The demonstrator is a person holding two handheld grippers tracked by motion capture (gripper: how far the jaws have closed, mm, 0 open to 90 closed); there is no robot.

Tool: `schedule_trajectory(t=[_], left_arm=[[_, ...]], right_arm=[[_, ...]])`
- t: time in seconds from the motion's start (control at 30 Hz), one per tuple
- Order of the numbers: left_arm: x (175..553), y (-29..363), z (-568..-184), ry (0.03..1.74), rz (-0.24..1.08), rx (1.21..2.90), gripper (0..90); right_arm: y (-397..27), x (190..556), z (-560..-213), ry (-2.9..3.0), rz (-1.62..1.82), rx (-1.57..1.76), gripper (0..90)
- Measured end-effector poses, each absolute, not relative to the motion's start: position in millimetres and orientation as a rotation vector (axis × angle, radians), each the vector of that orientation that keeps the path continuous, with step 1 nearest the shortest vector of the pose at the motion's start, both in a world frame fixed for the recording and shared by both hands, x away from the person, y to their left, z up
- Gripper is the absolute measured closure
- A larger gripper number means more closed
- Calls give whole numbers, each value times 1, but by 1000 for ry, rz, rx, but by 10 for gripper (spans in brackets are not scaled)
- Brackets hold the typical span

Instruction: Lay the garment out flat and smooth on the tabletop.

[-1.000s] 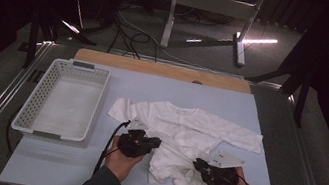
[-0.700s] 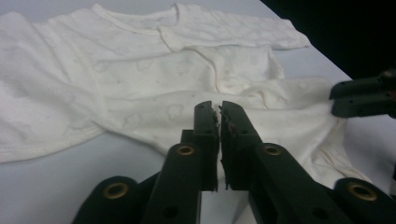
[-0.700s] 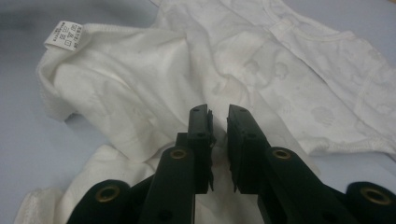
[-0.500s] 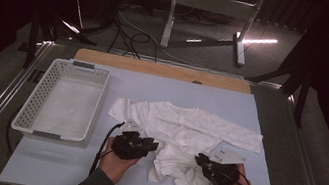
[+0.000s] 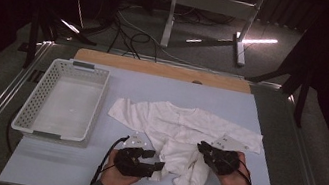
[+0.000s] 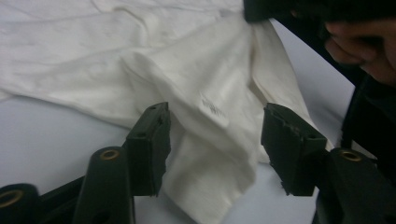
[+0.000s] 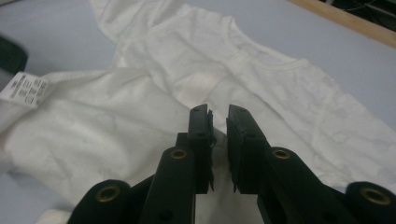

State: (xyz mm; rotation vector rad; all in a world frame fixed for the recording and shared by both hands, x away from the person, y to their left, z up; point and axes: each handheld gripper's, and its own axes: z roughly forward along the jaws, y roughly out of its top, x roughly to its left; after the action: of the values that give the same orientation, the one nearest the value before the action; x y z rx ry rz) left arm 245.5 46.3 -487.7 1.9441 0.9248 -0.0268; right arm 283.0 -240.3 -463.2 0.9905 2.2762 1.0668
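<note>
White baby garment (image 5: 181, 131) lying crumpled across the blue mat (image 5: 270, 115): right gripper (image 5: 207, 153) pinches its lower fold, while left gripper (image 5: 153, 160), jaws just opened half-wide, straddles the adjacent hem unclamped.

Care label (image 7: 24, 89) sewn to the white garment (image 7: 196, 70), seen in my right gripper view: small rows of dark print, too fine and blurred to read. Faint grey mark (image 6: 211, 105) on the cloth in my left gripper view, likely print showing through; illegible. No other text, brand or number legible anywhere.
</note>
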Motion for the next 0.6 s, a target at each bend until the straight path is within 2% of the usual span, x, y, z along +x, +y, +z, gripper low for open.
schedule_trajectory(t=[0.17,0.23,0.27,0.3,0.33,0.4,0.5,0.57,0.6], left_arm=[[241,30,-495,898,-41,1988,378],[242,24,-496,884,-19,2017,400],[244,22,-496,873,-15,2034,501],[246,22,-495,867,-40,2032,643],[248,22,-494,861,-56,2022,723],[250,25,-487,830,-56,2005,827],[254,34,-472,777,-89,1932,858],[254,34,-472,777,-89,1932,858],[264,47,-464,811,-99,1873,857]], right_arm=[[-243,290,-462,2243,1089,1027,800],[-243,292,-462,2239,1092,1032,800],[-243,292,-462,2244,1088,1034,799],[-242,293,-462,2246,1086,1028,799],[-242,293,-462,2247,1086,1025,799],[-242,293,-462,2246,1087,1023,797],[-243,293,-463,2248,1092,1028,791],[-243,293,-464,2251,1095,1024,791],[-243,293,-464,2250,1099,1020,778]])
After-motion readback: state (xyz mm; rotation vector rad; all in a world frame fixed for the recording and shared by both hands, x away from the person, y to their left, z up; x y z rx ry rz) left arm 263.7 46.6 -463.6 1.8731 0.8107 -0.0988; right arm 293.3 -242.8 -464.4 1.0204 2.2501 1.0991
